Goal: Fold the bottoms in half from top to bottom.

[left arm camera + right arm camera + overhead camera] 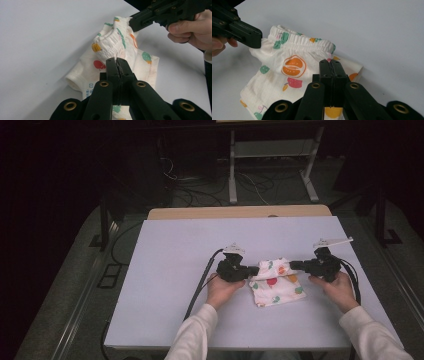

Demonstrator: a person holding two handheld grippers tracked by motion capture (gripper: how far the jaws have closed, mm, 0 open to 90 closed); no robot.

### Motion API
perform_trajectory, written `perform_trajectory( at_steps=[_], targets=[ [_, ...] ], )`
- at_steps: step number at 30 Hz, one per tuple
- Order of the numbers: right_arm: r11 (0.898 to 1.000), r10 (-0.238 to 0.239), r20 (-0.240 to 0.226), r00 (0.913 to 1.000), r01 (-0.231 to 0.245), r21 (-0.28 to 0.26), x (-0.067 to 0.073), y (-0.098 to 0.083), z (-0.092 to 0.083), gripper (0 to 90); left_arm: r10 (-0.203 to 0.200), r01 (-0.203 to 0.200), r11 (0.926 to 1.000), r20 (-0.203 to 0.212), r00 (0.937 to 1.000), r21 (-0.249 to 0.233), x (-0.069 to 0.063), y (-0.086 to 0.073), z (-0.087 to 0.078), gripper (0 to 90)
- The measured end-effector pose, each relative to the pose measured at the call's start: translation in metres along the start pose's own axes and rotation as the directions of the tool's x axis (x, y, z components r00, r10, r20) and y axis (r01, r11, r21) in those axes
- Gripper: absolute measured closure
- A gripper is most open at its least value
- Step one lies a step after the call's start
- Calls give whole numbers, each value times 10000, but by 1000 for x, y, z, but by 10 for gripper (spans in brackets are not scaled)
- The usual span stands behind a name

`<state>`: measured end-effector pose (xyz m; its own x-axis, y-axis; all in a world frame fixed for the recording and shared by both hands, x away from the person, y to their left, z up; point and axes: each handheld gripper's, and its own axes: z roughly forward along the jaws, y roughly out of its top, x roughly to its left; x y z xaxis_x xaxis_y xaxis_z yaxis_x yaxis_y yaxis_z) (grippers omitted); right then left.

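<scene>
Each claw, left claw (253, 269) and right claw (294, 265), is clamped on an end of the fruit-print shorts' (276, 285) waistband, which stretches between them above the counter (170, 270).

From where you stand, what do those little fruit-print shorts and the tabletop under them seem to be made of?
The small white fruit-print shorts look like soft woven cotton, matte: the cloth wrinkles and the gathered elastic waistband puckers. The pale grey tabletop looks like a smooth, hard matte laminate or painted board; which of the two I cannot tell.
</scene>
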<state>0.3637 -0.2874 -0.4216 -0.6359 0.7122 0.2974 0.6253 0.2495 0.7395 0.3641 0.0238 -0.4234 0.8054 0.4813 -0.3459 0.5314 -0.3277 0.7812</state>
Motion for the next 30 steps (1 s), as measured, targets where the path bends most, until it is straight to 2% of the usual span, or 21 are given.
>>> perform_trajectory(
  at_steps=[11, 18, 27, 28, 30],
  targets=[
    [9998, -113, 24, 9999, 112, 149, 2, -4, -2, 878, -58, 54, 9997, 178, 9998, 217, -5, -9, 4, 888],
    [9995, -105, 22, 9999, 104, 283, 4, -11, -3, 876, 181, -188, 9992, 224, 9996, 339, -10, -11, 4, 888],
    [9988, -68, -21, 10000, 69, 493, 5, -16, -4, 867, 286, -304, 9978, 310, 9991, 588, -11, -16, 10, 888],
    [9986, -50, -32, 10000, 51, 524, 5, -16, -4, 859, 328, -346, 9974, 292, 9990, 635, -12, -16, 10, 888],
    [9983, 119, 80, 9999, -123, 565, 6, -16, -4, 765, 466, -486, 9963, 310, 9984, 703, -12, -17, 11, 888]
  ],
)
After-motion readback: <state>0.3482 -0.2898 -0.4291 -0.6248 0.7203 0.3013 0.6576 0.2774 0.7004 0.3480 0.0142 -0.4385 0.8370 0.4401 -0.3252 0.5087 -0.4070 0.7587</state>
